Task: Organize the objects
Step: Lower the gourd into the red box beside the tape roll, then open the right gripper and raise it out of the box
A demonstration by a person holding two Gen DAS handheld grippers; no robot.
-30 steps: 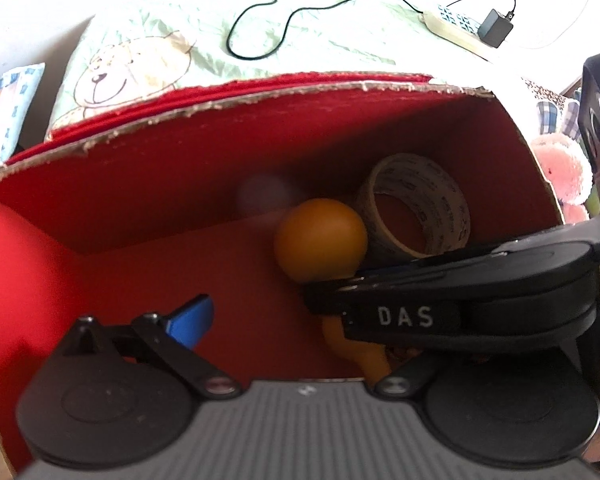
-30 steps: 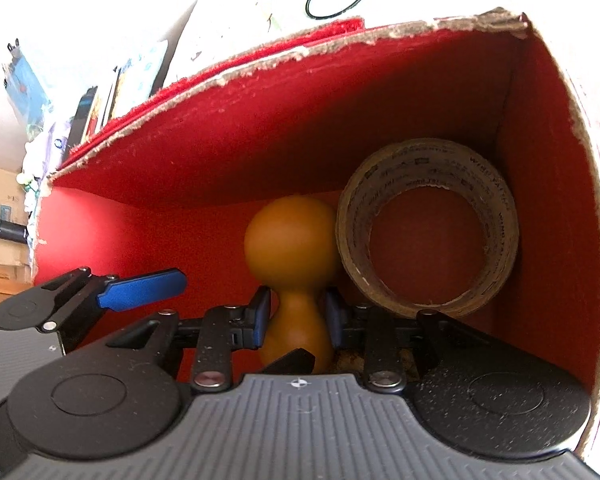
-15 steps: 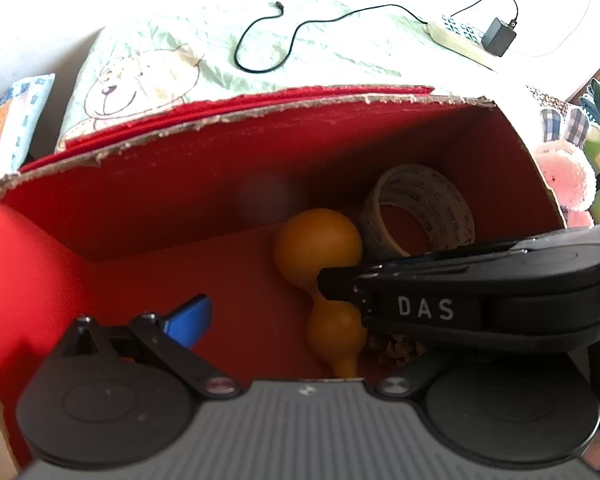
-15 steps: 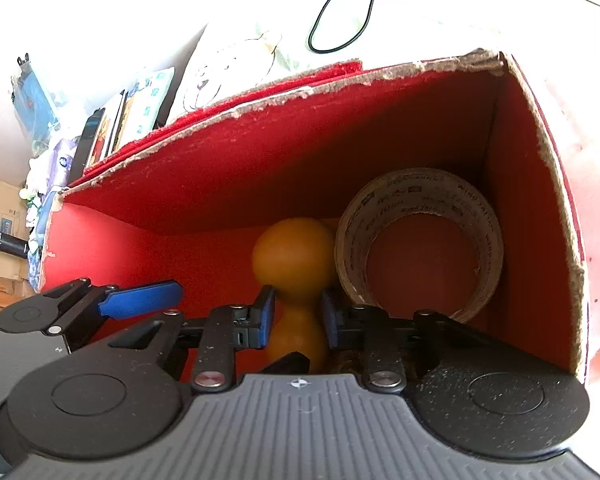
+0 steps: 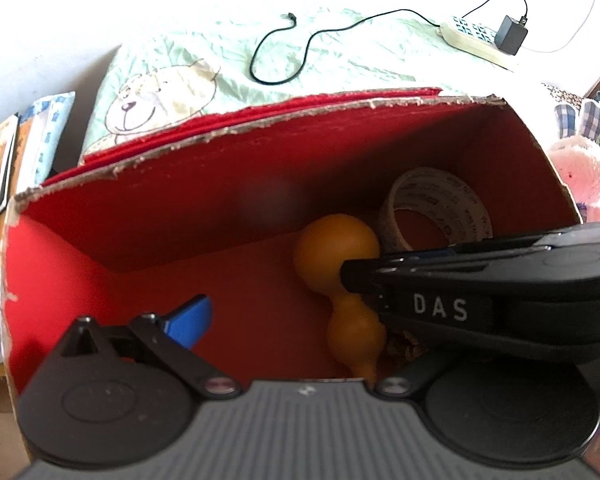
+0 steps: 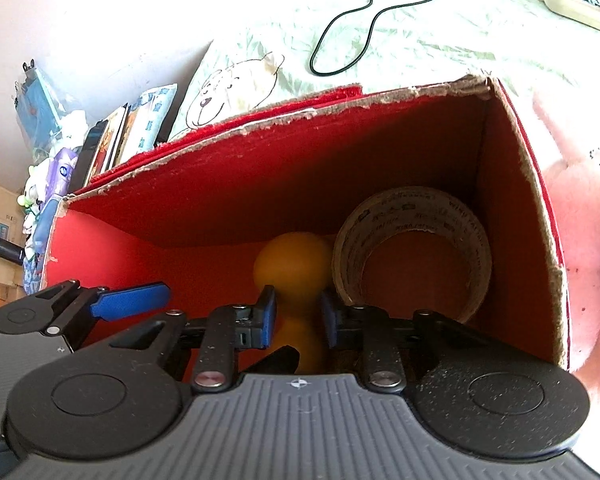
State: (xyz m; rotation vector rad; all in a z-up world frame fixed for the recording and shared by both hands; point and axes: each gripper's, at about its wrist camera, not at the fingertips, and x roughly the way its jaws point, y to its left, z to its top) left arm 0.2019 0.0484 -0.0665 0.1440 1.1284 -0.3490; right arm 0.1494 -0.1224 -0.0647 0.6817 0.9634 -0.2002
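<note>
Entry: orange gourd toy lay on the floor of my red box beside the tape roll, both stowed; my right gripper straddled its neck, apparently released; left gripper stood wide, empty; pink plush remained outside

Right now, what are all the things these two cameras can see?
Box: one, red cardboard, open, on the bed.
Gourd toy: one, orange, inside box, beside tape.
Tape roll: one, beige, on edge in box's right corner.
Bear-print cloth: one, pale green, behind box.
Cable: one, black, on cloth.
Power strip: one, white, far right.
Plush toy: one, pink, right of box.
Books: several, left of box.
Right gripper: blue pads flanking the gourd's neck, gaps visible.
Left gripper: one blue finger visible; open.
</note>
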